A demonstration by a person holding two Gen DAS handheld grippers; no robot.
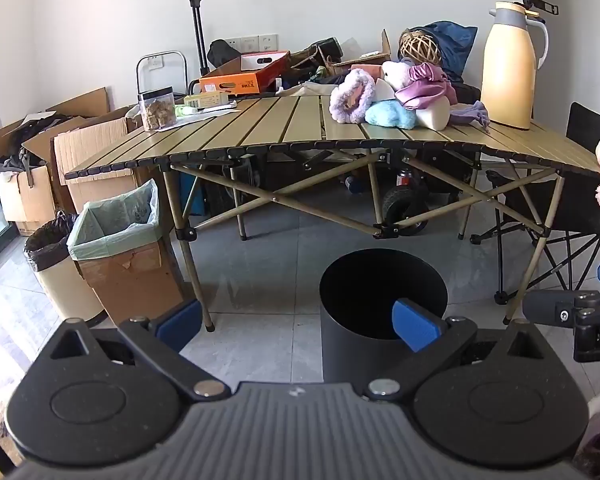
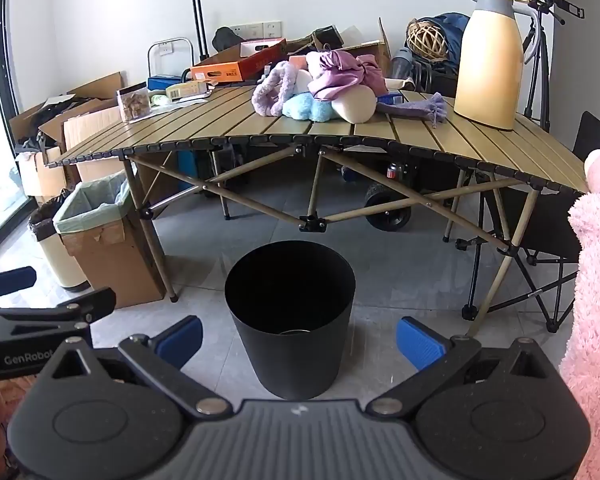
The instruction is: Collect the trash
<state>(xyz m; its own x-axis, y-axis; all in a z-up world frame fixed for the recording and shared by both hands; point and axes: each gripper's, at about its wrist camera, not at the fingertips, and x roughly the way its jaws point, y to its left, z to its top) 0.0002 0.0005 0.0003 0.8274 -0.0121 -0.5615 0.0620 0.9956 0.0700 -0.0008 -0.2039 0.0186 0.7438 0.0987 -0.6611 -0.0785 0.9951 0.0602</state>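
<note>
The inside of the black bin (image 2: 290,320) is dark, so its bottom is hard to make out; only a pale thing shows low inside. It stands on the floor in front of the folding table (image 2: 340,132). The left gripper (image 1: 298,326) and the right gripper (image 2: 298,338) both have their fingers wide apart and hold nothing. A pink fluffy sleeve (image 2: 596,280) is cut off at the right edge. Soft toys (image 1: 388,96) and a yellow jug (image 1: 508,68) stand on the table. A lined cardboard box (image 1: 120,240) is left of it.
</note>
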